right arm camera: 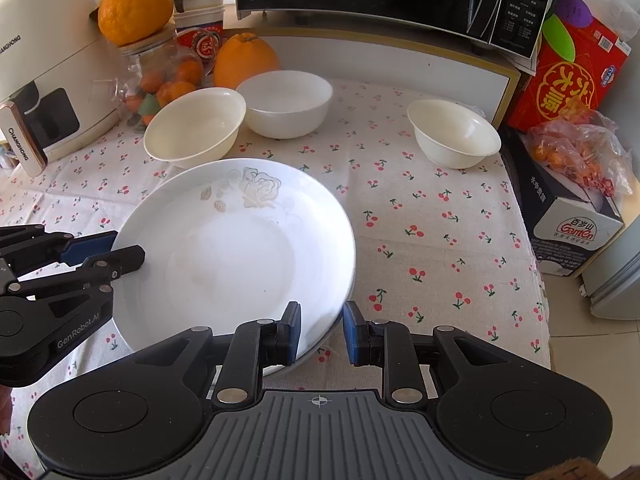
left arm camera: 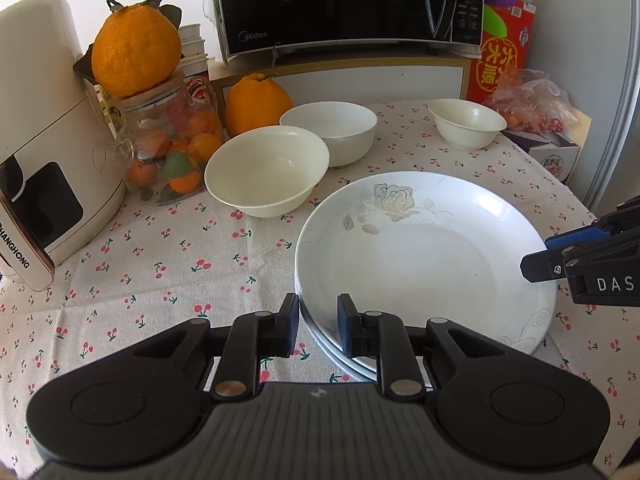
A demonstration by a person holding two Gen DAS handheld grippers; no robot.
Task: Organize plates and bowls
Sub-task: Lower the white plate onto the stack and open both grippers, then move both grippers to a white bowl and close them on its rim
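Note:
A white plate with a rose print [left arm camera: 424, 264] [right arm camera: 236, 256] lies on top of another plate on the cherry-print tablecloth. Three white bowls stand behind it: a left one [left arm camera: 267, 170] [right arm camera: 195, 126], a middle one [left arm camera: 329, 132] [right arm camera: 285, 102] touching it, and a smaller one at the right [left arm camera: 467, 122] [right arm camera: 454, 132]. My left gripper [left arm camera: 318, 326] [right arm camera: 116, 248] is open, its jaws straddling the plate's left rim. My right gripper [right arm camera: 322, 332] [left arm camera: 540, 254] is open, its jaws straddling the plate's right rim.
A white appliance [left arm camera: 44, 140], a glass jar of small oranges [left arm camera: 172, 148] with a big orange on top [left arm camera: 136, 48], another orange [left arm camera: 256, 104], a microwave [left arm camera: 348, 4], a red box [right arm camera: 568, 76] and a bagged carton [right arm camera: 572, 184] ring the table. The table edge runs at the right [right arm camera: 542, 280].

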